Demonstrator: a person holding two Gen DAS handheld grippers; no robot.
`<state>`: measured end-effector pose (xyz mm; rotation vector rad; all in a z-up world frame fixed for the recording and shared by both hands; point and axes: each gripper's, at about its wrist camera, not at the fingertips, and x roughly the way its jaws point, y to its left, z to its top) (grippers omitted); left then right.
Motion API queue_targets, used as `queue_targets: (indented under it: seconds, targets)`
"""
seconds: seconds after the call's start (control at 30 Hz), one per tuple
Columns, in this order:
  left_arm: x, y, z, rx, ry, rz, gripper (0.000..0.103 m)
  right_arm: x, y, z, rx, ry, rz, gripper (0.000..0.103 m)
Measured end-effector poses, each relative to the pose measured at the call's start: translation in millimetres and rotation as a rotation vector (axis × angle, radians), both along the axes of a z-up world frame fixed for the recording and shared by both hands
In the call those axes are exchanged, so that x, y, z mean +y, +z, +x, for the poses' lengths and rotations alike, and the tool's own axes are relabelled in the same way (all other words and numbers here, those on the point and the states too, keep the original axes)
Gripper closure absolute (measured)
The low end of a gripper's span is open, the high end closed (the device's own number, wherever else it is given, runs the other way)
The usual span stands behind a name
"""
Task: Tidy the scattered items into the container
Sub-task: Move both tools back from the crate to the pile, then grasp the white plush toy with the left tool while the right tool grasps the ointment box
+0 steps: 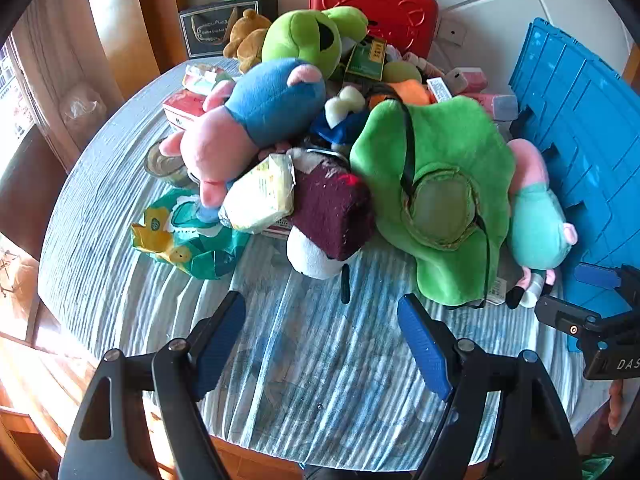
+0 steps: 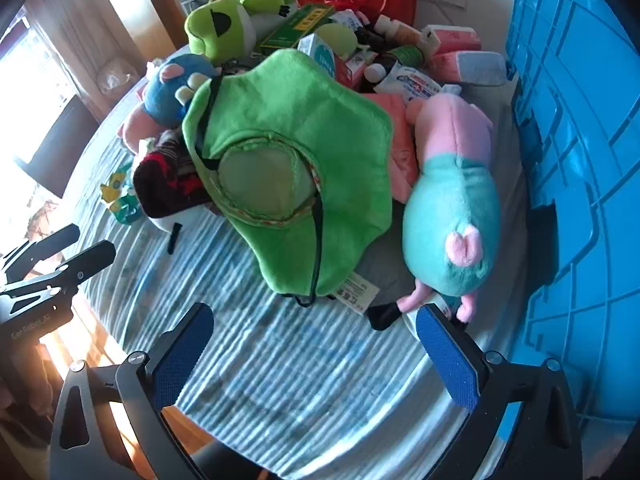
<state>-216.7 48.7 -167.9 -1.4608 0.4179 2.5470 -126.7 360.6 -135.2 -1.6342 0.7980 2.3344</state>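
Observation:
A heap of toys and packets lies on the striped cloth [image 1: 312, 360]. A flat green plush [image 1: 440, 168] [image 2: 296, 152] is in the middle, a teal and pink pig plush [image 1: 536, 216] [image 2: 452, 208] to its right beside the blue crate [image 1: 580, 128] [image 2: 580, 160]. A blue and pink pig plush [image 1: 256, 120], a maroon and white plush [image 1: 328, 216] and a white packet [image 1: 260, 192] lie left. My left gripper [image 1: 324, 324] is open and empty over bare cloth. My right gripper [image 2: 316, 332] is open and empty, its right finger [image 2: 448, 352] close to the teal pig's feet.
A red case [image 1: 376, 0] stands against the back wall behind a lime green frog plush [image 1: 312, 36] and a brown bear [image 1: 248, 36]. Boxes and bottles [image 2: 392, 52] are piled at the back. A green snack bag [image 1: 188, 236] lies left. The table edge is near.

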Motion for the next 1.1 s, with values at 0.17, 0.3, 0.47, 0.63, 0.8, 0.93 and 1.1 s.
queue_targets:
  seconds: [0.17, 0.3, 0.47, 0.63, 0.8, 0.93, 1.1]
  targets:
    - [-3, -25, -13, -0.022, -0.02, -0.013, 0.025, 2, -28, 8, -0.025, -0.043, -0.035, 0.0]
    - [1, -35, -27, -0.033, -0.055, -0.042, 0.025, 0, -49, 9, -0.044, -0.088, -0.063, 0.0]
    - [10, -49, -51, -0.029, -0.072, -0.075, 0.025, -9, -62, 5, -0.071, -0.128, -0.055, 0.015]
    - [18, -64, -67, -0.028, -0.093, -0.121, 0.025, -17, -75, -9, -0.113, -0.092, -0.011, 0.026]
    - [26, -77, -81, -0.058, -0.111, -0.125, 0.025, -17, -89, -23, -0.121, -0.044, 0.018, 0.024]
    - [25, -83, -88, -0.094, -0.122, -0.068, 0.044, -19, -101, -26, -0.136, -0.03, 0.018, 0.026]
    - [13, -80, -71, -0.084, -0.14, -0.052, 0.047, -30, -90, -19, -0.109, -0.039, -0.031, 0.065]
